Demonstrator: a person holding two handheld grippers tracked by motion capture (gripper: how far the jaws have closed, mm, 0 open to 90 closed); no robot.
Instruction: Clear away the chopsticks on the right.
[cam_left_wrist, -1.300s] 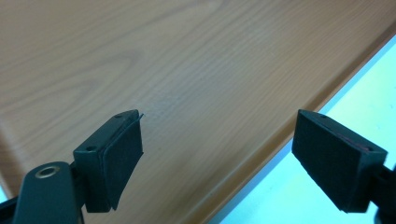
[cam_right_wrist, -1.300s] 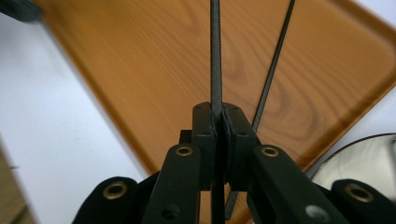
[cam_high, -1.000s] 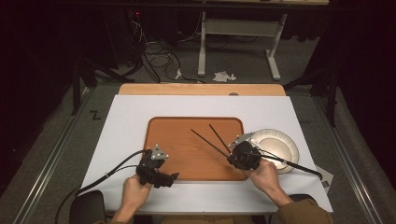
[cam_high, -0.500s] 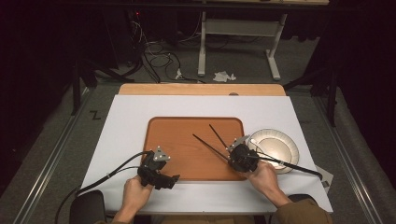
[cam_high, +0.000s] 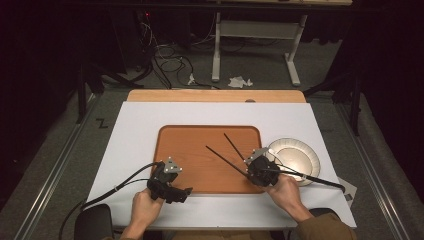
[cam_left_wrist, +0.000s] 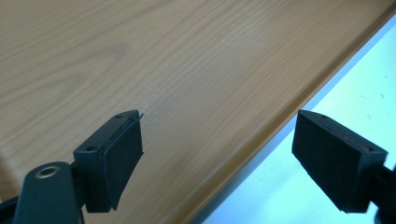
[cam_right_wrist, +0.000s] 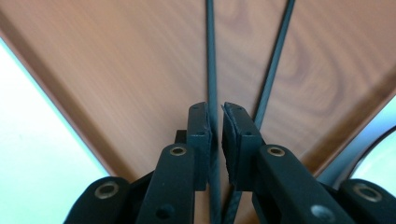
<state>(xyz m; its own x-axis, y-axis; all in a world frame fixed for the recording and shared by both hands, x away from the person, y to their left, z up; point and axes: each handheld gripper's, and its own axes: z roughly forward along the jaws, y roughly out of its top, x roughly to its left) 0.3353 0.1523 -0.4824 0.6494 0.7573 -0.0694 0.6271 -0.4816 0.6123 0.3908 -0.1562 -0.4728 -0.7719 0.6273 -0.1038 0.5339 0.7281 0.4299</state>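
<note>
Overhead, a person's two hands come in from the near edge of a white table (cam_high: 150, 130), each holding a two-jaw gripper. A brown wooden tray (cam_high: 190, 150) lies at the middle of the table, and a round pale plate (cam_high: 300, 155) sits just beside the tray's right edge.

At the tray's near right corner is the right gripper (cam_right_wrist: 215, 135). Two thin black chopsticks (cam_high: 225, 159) lie on the tray, fanning up and to the left away from this gripper. In the right gripper view, one chopstick (cam_right_wrist: 211, 70) runs straight up between the two black jaws. The jaws have just been opening; they stand slightly parted, with a narrow gap around the stick, so the pads appear to have let go of it. The second chopstick (cam_right_wrist: 275, 65) lies just to the right of the jaws, angling away.

Near the tray's near left corner is the left gripper (cam_left_wrist: 217, 154). In its own view the jaws stand wide apart with nothing between them, hovering over the tray's rim (cam_left_wrist: 261, 140) where wood meets white table.
</note>
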